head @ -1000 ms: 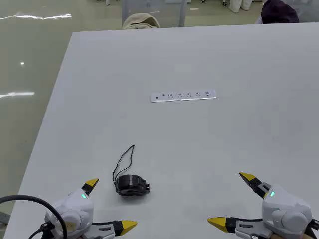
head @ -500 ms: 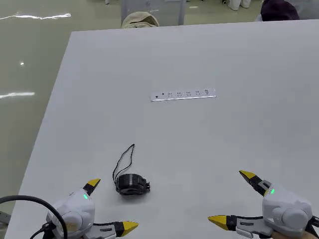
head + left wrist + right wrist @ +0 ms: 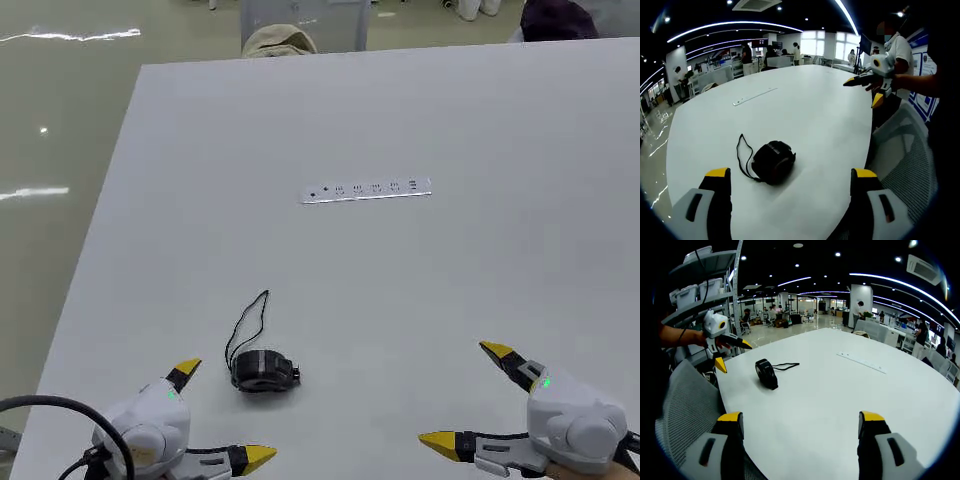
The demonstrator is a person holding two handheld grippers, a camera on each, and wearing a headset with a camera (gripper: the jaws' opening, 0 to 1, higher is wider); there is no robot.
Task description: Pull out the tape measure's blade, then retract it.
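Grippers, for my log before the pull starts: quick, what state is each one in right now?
Left gripper: open, holding nothing.
Right gripper: open, holding nothing.

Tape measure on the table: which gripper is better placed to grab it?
Left, probably. The tape measure lies just ahead of the open left gripper; the right gripper, also open, sits much farther off.

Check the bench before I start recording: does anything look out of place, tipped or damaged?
Nothing stands out. The tape measure sits on the table with its wrist cord trailing loose, the power strip lies flat farther back, and the left hand-held gripper and right hand-held gripper hang open, clear of both.
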